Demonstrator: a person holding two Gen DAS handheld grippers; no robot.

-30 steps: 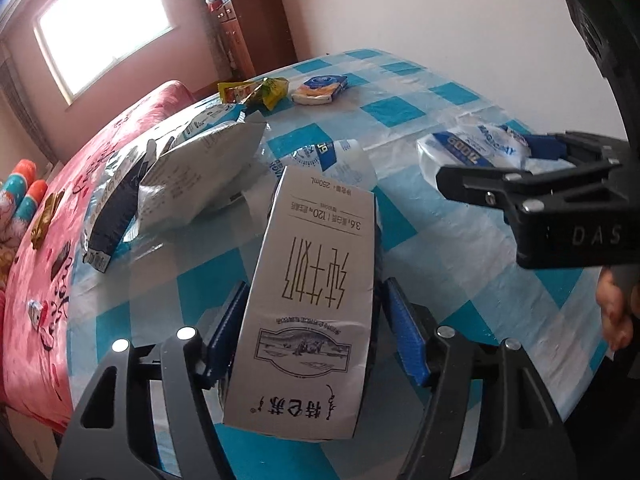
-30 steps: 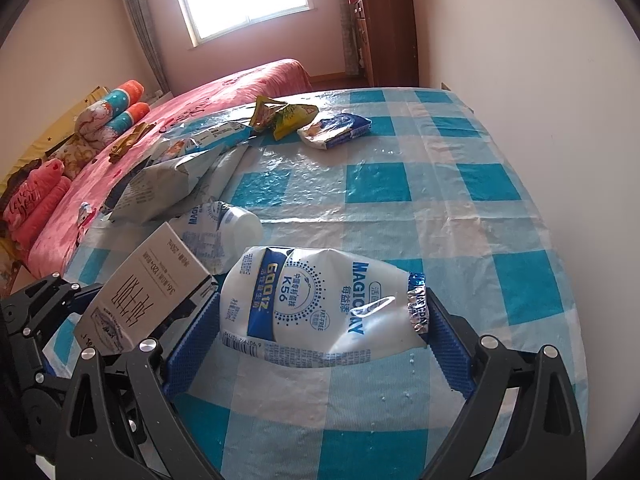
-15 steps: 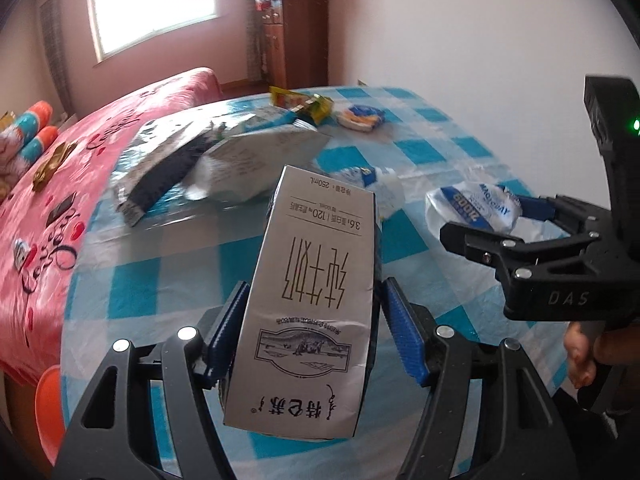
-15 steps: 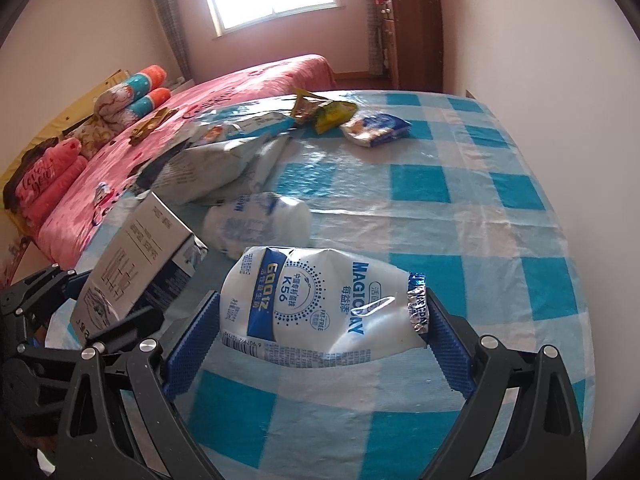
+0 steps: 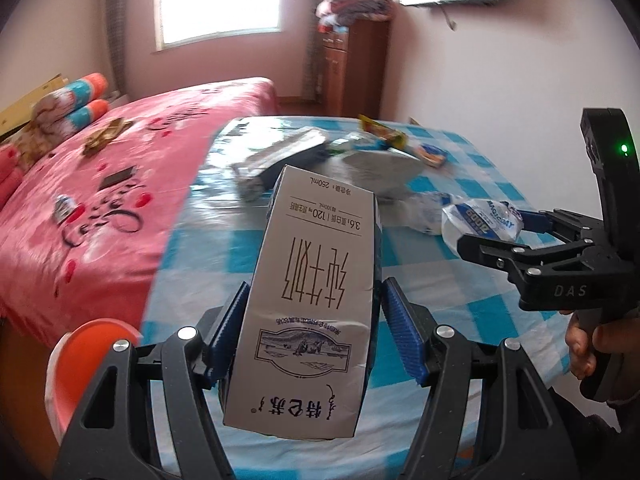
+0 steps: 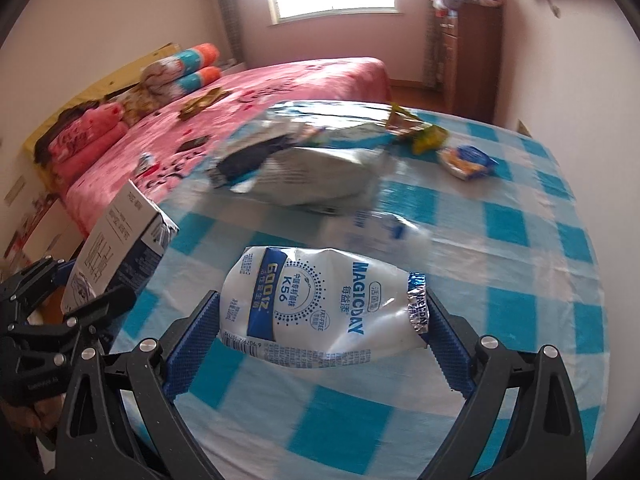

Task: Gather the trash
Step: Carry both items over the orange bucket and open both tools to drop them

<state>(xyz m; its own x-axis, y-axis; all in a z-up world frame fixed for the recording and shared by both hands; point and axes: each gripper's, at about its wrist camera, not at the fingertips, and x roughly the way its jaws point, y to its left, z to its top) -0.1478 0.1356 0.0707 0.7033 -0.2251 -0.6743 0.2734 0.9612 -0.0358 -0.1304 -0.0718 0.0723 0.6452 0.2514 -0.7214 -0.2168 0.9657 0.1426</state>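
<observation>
A white milk carton (image 5: 316,292) with dark print stands between the blue pads of my left gripper (image 5: 314,300), which is shut on it above the table's near edge. My right gripper (image 6: 322,304) is shut on a crushed white plastic bottle (image 6: 324,332) with a blue label and a foil rim, held above the checked cloth. The left wrist view shows the right gripper (image 5: 496,228) and its bottle (image 5: 480,220) at the right, with a hand below. In the right wrist view the carton (image 6: 116,244) and the left gripper (image 6: 86,280) are at the left.
The table (image 6: 500,232) has a blue and white checked cloth. On it lie silver bags (image 6: 312,176), a clear bottle (image 6: 384,232), a yellow wrapper (image 6: 424,132) and a small blue packet (image 6: 468,160). A pink bed (image 5: 120,184) lies left; an orange rim (image 5: 92,340) shows below.
Both grippers have pulled back from the table and risen a little, rolling as they went. The bed and the table's near edge now fill more of the views. Both grips are unchanged.
</observation>
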